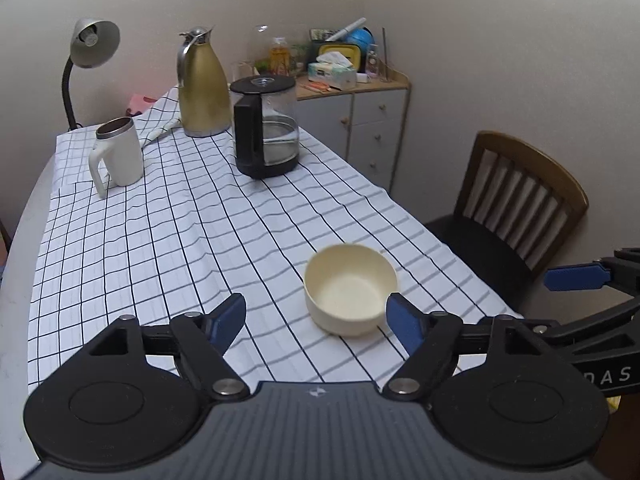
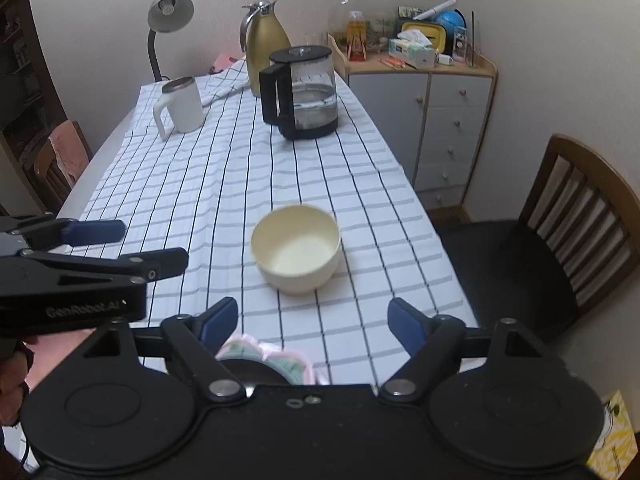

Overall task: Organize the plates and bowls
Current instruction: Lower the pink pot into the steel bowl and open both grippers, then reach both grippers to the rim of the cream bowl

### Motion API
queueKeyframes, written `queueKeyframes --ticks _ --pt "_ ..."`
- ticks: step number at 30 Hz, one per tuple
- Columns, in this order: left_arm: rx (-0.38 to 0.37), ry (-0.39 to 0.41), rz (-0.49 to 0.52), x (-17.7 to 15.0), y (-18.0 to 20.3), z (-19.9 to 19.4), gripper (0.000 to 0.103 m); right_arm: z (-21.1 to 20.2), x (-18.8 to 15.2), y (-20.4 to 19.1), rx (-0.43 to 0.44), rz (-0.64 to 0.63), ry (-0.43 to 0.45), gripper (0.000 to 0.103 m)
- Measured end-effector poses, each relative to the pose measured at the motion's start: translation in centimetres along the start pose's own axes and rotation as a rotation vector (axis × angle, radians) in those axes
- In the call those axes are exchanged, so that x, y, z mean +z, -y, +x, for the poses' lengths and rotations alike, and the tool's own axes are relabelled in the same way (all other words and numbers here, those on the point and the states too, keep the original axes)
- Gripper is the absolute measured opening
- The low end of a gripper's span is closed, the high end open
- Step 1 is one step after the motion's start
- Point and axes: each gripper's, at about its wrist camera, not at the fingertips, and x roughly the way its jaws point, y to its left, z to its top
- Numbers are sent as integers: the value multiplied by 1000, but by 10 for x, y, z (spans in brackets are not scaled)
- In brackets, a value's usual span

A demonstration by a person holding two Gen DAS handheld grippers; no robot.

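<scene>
- Left gripper (image 1: 316, 316): fingers (image 1: 230, 316) spread wide, gripping nothing.
- Right gripper (image 2: 314, 318): fingers (image 2: 220, 316) likewise apart and empty; a pastel-rimmed plate (image 2: 272, 354) lies just below them.
- Cream bowl (image 2: 296, 249): upright on the checked counter (image 2: 224, 184), round, so no long axis; ahead of both, nearer the left gripper's right finger.

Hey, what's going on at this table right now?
A person holds a gripper in each hand above a table with a checked cloth. Both the left gripper and the right gripper are open and hold nothing. A cream bowl sits upright and empty on the cloth just ahead of them. A patterned plate shows under the right gripper.
</scene>
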Motion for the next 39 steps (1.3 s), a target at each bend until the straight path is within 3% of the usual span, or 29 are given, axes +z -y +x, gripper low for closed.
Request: queueKeyframes --ticks 2,4,13,24,31,35,39 --pt "10 -8 -22 8 -5 11 77 7 10 5 6 -11 5 96" --pt "20 -21 -38 14 -9 23 77 15 19 9 9 -19 15 100" --pt "78 -126 -78 30 -21 90 77 75 48 24 8 -15 -28 102" --pt "104 -225 -54 31 -23 154 77 139 60 28 4 -48 -117 100" --pt "97 -286 -38 23 -24 183 77 167 57 28 5 -78 -170 90" --pt "109 -297 -16 19 -22 192 75 179 55 27 16 -74 -208 77" --pt "94 -310 -12 18 -22 197 56 187 53 25 27 -74 -230 67"
